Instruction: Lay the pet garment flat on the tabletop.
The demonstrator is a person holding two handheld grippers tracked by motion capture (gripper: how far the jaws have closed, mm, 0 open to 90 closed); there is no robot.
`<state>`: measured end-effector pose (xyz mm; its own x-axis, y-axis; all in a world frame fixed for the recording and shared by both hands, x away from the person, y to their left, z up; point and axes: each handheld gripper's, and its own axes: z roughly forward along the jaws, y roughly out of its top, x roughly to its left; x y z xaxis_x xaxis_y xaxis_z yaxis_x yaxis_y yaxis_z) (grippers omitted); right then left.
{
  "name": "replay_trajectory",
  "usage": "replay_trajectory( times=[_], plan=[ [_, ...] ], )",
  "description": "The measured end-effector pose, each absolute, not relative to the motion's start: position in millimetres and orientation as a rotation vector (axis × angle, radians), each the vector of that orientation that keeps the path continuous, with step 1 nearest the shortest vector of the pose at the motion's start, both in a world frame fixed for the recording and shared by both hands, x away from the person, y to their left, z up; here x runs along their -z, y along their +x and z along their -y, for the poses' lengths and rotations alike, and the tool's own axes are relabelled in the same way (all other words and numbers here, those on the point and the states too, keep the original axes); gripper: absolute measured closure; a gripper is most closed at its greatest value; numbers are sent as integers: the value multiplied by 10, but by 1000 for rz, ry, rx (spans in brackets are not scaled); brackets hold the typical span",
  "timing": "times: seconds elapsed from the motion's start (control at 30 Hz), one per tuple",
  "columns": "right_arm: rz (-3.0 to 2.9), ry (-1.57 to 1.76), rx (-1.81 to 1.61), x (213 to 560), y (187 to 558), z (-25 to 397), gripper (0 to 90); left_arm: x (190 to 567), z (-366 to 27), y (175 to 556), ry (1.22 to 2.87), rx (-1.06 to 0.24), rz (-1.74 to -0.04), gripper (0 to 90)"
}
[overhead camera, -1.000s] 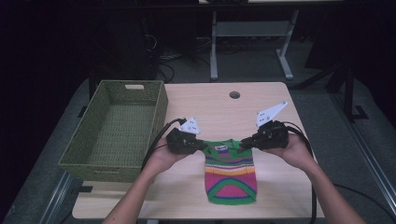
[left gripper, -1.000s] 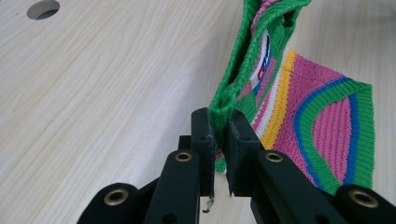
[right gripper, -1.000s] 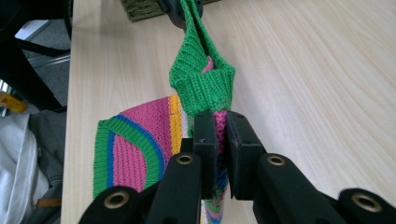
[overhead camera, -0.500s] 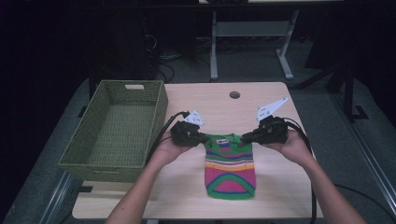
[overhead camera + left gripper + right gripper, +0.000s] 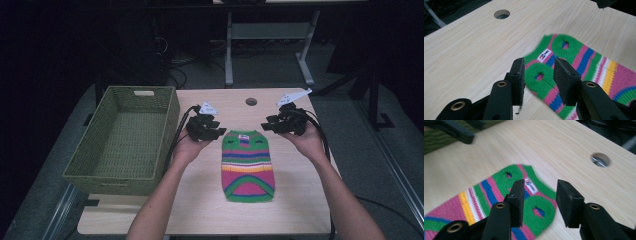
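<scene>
A small striped knit sweater (image 5: 248, 165) in green, pink, blue and yellow lies flat on the wooden table (image 5: 210, 205), collar toward the far side. My left gripper (image 5: 216, 132) hovers open just left of the collar, with nothing between its jaws. Open too, my right gripper (image 5: 266, 125) hangs just right of the collar. In the left gripper view the sweater (image 5: 584, 67) lies below the parted jaws of the left gripper (image 5: 539, 77), its green armholes visible. The right gripper view has the sweater (image 5: 486, 200) under the right gripper (image 5: 539, 200), a white label at the collar.
A green woven basket (image 5: 125, 140) stands empty at the table's left side. A round cable hole (image 5: 251, 101) is in the tabletop near the far edge. Table legs and cables lie on the dark floor beyond.
Both grippers have let go of the sweater's collar corners, opened, and lifted apart to either side. The sweater now lies flat.
</scene>
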<state>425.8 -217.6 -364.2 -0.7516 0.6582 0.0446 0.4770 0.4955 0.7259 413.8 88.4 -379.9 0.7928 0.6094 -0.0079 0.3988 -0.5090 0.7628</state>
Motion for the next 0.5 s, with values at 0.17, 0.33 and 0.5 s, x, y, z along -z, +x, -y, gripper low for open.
replay_trajectory(
  times=[0.17, 0.33, 0.5],
  plan=[
    [-2530, 1031, -1109, 3766, 4243, 2339, 559, 3894, -915, 4110, 2188, -312, -749, 566],
    [-2574, 1051, -1095, 3883, 4173, 2426, 536, 3978, -929, 4049, 2209, -285, -739, 535],
    [-2604, 1050, -1101, 3963, 4114, 2473, 514, 4059, -922, 3976, 2229, -263, -729, 517]
  ],
)
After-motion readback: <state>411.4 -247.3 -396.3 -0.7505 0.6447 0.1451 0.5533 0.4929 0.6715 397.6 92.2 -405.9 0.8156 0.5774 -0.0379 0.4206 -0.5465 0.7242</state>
